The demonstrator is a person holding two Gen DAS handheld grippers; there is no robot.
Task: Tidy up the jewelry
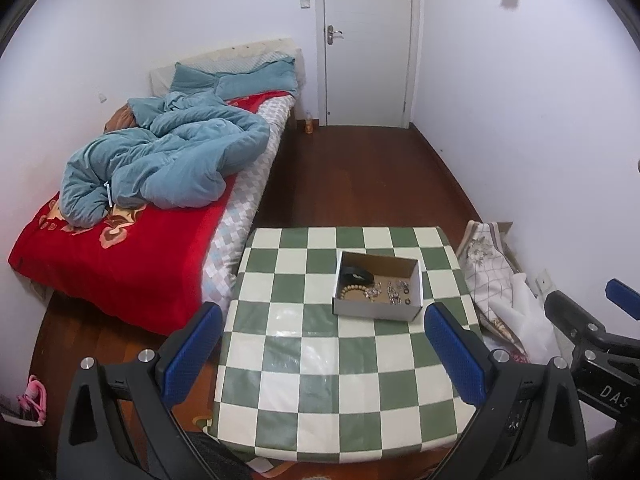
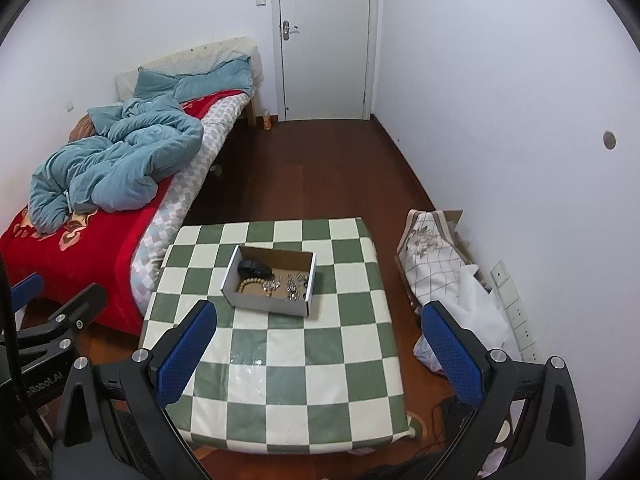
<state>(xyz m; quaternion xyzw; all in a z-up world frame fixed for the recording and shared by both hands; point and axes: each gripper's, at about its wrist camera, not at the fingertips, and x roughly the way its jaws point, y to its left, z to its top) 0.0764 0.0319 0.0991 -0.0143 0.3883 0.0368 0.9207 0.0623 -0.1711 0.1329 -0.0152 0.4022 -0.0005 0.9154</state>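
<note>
The left gripper (image 1: 324,354), black with blue textured pads, hangs above the near part of the counter (image 1: 304,364) with its jaws spread wide and nothing between them; the right gripper (image 2: 320,354) hangs likewise, jaws wide apart and empty, its left pad over the counter and its right pad over the floor beside it. The counter wears a green-and-cream chequered cloth under a clear plastic sheet. On its far half sits a shallow open cardboard box with white outer walls (image 1: 376,310), well apart from both grippers. Inside the box lie a dark band-like piece (image 1: 357,276) at the far left corner, a beaded bracelet of pale wooden beads (image 1: 353,290) near the front left, and a scatter of small silvery jewelry pieces (image 1: 394,291) toward the right. To the left stands a bed with a red floral blanket (image 1: 120,256) and a crumpled blue-grey quilt (image 1: 160,164). A closed white door (image 1: 366,40) faces the counter across the dark wooden floor (image 1: 360,176).
</note>
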